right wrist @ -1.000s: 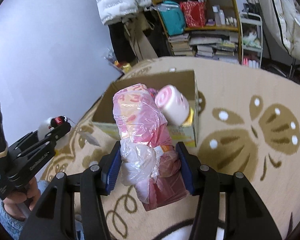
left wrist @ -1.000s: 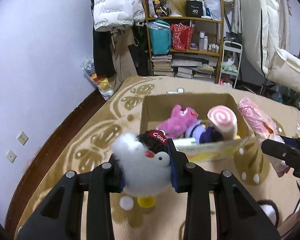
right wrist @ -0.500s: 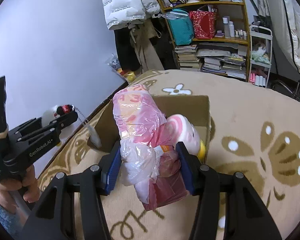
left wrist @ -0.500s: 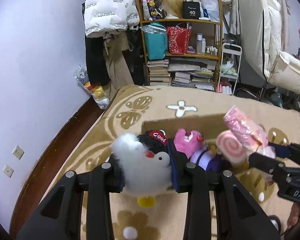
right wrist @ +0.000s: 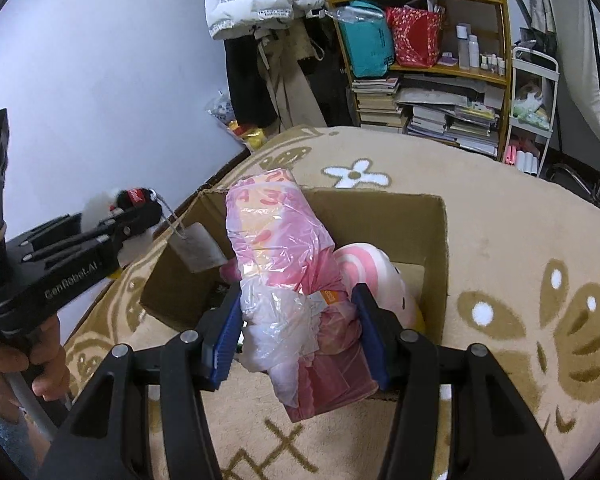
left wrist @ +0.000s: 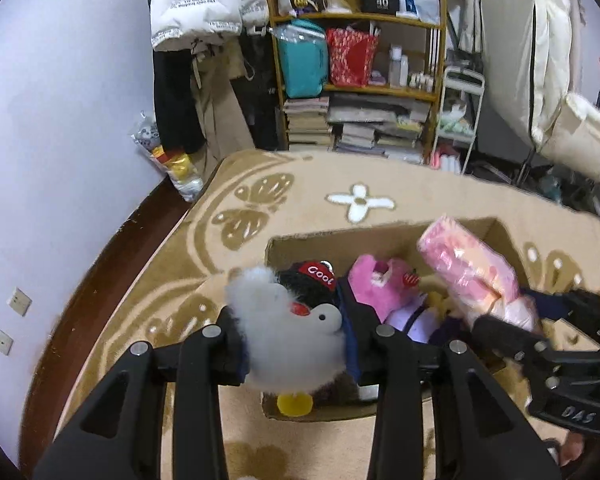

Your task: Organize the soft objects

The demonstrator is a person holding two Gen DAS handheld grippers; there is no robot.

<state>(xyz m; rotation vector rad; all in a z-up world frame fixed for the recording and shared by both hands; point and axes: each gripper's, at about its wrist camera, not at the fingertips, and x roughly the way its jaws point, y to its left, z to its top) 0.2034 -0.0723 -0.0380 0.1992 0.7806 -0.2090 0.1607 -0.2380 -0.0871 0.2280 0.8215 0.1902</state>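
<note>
Over the open brown cardboard box point(left wrist: 384, 236), a fluffy white toy bird with a red cap point(left wrist: 296, 328) was held between the slowly opening left gripper point(left wrist: 296, 346), while a long pink plastic-wrapped bundle point(right wrist: 288, 276), pointing into the box, was squeezed by the right gripper point(right wrist: 296, 332).

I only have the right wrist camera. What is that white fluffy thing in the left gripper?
Observer: A white penguin plush with a red "Cool" label on its black cap. The left gripper has it between its pads, and the jaws are just opening.
Operator: Is it over the box?
Observer: Yes, it is above the near left corner of the cardboard box.
Operator: What lies in there beneath my pink wrapped bundle?
Observer: A pink plush, with a purple toy against it.
</note>
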